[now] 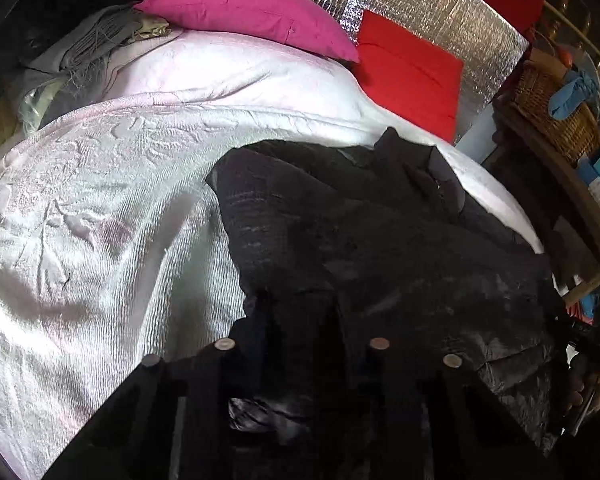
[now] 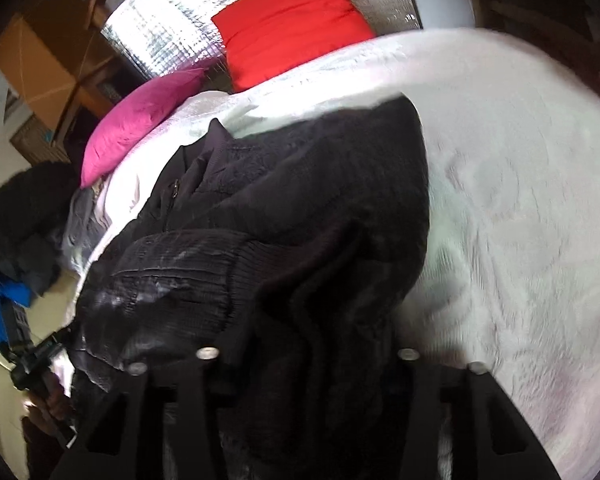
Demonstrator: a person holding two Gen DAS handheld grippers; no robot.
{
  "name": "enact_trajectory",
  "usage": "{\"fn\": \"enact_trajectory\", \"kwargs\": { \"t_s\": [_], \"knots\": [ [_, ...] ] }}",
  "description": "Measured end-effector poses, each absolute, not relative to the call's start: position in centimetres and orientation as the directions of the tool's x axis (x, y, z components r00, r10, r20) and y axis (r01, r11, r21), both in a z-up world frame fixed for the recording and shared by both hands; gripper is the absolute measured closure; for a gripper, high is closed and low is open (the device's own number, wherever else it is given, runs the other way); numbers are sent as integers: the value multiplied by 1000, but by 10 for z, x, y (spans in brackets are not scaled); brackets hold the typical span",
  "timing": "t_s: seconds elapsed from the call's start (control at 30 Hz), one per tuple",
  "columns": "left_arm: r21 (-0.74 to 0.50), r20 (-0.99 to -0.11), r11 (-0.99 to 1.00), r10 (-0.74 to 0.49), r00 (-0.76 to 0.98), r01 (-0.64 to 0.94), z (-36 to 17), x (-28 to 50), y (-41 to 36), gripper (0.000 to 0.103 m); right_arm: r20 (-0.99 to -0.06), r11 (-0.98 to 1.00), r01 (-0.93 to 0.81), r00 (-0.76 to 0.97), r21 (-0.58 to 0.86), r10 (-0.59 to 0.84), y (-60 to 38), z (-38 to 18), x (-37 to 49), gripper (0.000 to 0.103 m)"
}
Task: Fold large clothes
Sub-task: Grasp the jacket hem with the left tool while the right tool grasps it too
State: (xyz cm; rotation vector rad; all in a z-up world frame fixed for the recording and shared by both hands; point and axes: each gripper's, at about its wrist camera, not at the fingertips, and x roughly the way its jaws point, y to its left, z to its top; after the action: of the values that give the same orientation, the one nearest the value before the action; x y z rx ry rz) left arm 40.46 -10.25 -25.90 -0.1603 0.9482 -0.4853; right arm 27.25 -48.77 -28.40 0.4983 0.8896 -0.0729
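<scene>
A large black jacket (image 1: 380, 232) lies bunched on a bed with a pale pink quilted bedspread (image 1: 99, 208). My left gripper (image 1: 300, 320) is shut on the jacket's near edge; black cloth fills the space between its fingers. In the right wrist view the jacket (image 2: 300, 184) is doubled over itself, with its collar and zip toward the pillows. My right gripper (image 2: 308, 344) is shut on a thick fold of it. The bedspread (image 2: 520, 200) shows to the right. The other hand's gripper shows at the left edge (image 2: 31, 360).
A magenta pillow (image 1: 251, 12) and a red pillow (image 1: 412, 76) lean on a silver foil headboard (image 1: 420, 4). Grey cloth (image 1: 87, 44) lies at the far left of the bed. A wicker basket (image 1: 556, 108) sits on a wooden stand to the right.
</scene>
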Motion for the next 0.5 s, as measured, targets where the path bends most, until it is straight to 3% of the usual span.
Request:
{"fn": "enact_trajectory", "kwargs": {
  "t_s": [0.17, 0.43, 0.5],
  "knots": [
    [-303, -728, 894, -441, 525, 330, -252, 419, -115, 83, -757, 916, 259, 650, 305, 68, -482, -270, 299, 72],
    [-265, -707, 912, -405, 580, 313, -244, 451, -141, 84, -731, 911, 293, 682, 290, 13, -500, -270, 339, 74],
    [-188, -734, 929, -349, 582, 320, -252, 450, -150, 75, -738, 898, 296, 673, 326, 46, -508, -281, 339, 69]
  ]
}}
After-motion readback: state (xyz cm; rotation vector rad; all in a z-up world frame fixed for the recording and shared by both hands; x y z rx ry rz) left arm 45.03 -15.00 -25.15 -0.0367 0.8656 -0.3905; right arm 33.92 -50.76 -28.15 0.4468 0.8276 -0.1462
